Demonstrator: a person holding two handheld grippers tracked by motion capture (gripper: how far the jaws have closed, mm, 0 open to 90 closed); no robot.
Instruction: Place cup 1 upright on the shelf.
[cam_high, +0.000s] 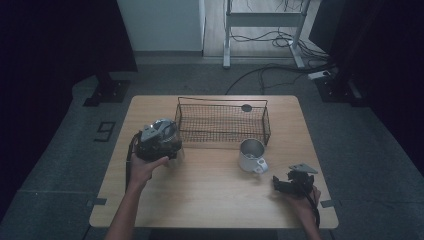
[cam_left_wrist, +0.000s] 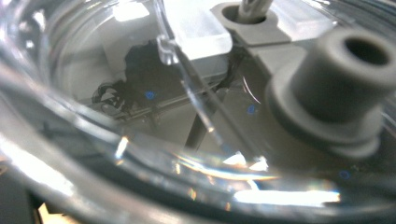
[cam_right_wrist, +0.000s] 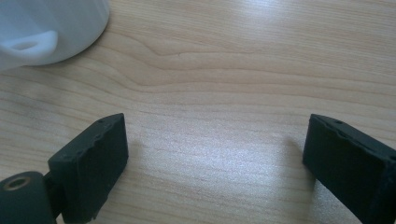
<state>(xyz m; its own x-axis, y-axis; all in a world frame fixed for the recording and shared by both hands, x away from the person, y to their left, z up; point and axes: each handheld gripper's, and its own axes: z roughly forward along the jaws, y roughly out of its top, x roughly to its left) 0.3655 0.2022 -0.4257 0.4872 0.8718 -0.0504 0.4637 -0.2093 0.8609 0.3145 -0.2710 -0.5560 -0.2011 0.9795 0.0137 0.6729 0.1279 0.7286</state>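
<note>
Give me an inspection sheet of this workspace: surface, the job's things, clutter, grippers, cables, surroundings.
Surface: light wooden table, mostly bare.
Job's things: clear glass jar with grey stopper lid, at the left gripper; black wire mesh basket at the back; white handled mug upright in front of it.
Clutter: nothing seen.
Grippers: left gripper is on the jar; right gripper open over bare wood, mug apart from it.
Cables: black cable trails from the left gripper; floor cables behind the table.
Surroundings: grey floor, white desk frame, dark curtains.
</note>
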